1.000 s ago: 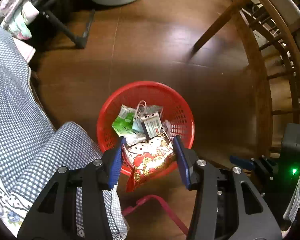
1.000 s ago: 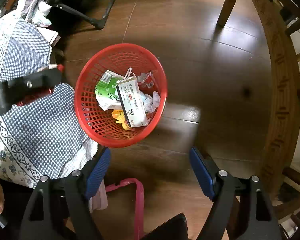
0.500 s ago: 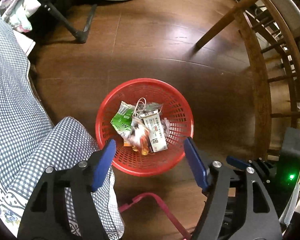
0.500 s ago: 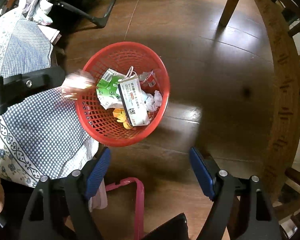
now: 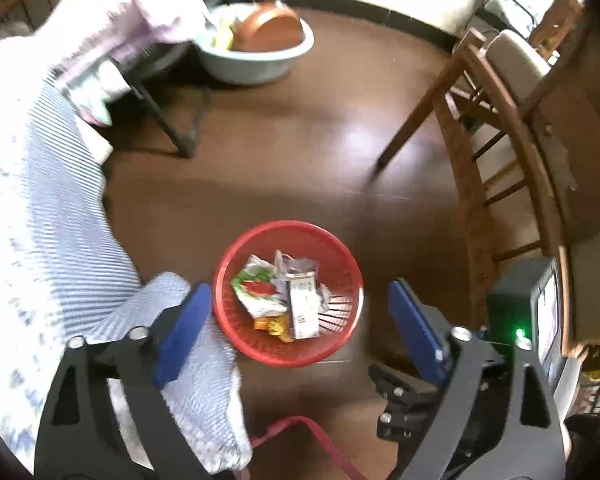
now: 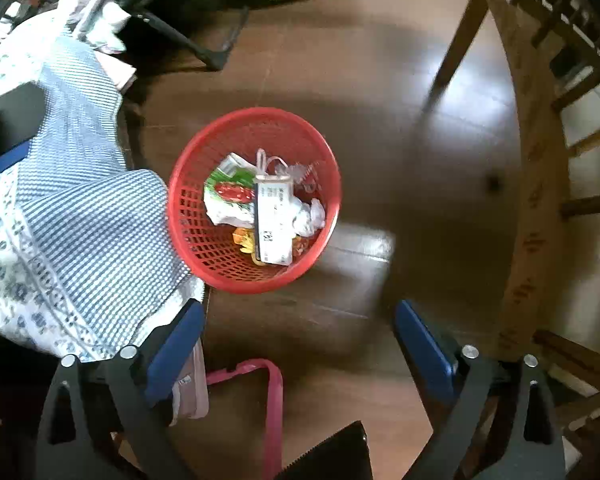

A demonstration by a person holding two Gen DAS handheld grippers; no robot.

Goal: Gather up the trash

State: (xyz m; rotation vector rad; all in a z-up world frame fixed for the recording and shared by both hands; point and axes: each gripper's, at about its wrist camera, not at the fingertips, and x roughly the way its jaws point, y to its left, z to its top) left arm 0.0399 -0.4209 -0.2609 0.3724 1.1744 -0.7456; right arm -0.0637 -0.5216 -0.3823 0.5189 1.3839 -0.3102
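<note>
A red plastic basket (image 5: 341,264) (image 6: 196,236) stands on the dark wooden floor. Inside it lie a white carton (image 5: 301,308) (image 6: 275,222), a green and white packet (image 5: 256,286) (image 6: 228,192) and crumpled wrappers. My left gripper (image 5: 300,330) hangs high above the basket, its jaws opening with nothing between them. My right gripper (image 6: 298,350) also points down, nearer than the basket, its jaws opening over bare floor.
A blue checked cloth (image 5: 36,216) (image 6: 80,208) drapes at the left, beside the basket. A pale basin (image 5: 260,62) with a brown bowl stands at the back. Wooden chair legs (image 5: 415,120) (image 6: 459,32) rise on the right. A pink strap (image 6: 272,404) lies on the floor.
My left gripper let go of the red and gold packet, which fell into the basket. It then rose with its jaws spreading. My right gripper rose a little and opened wider.
</note>
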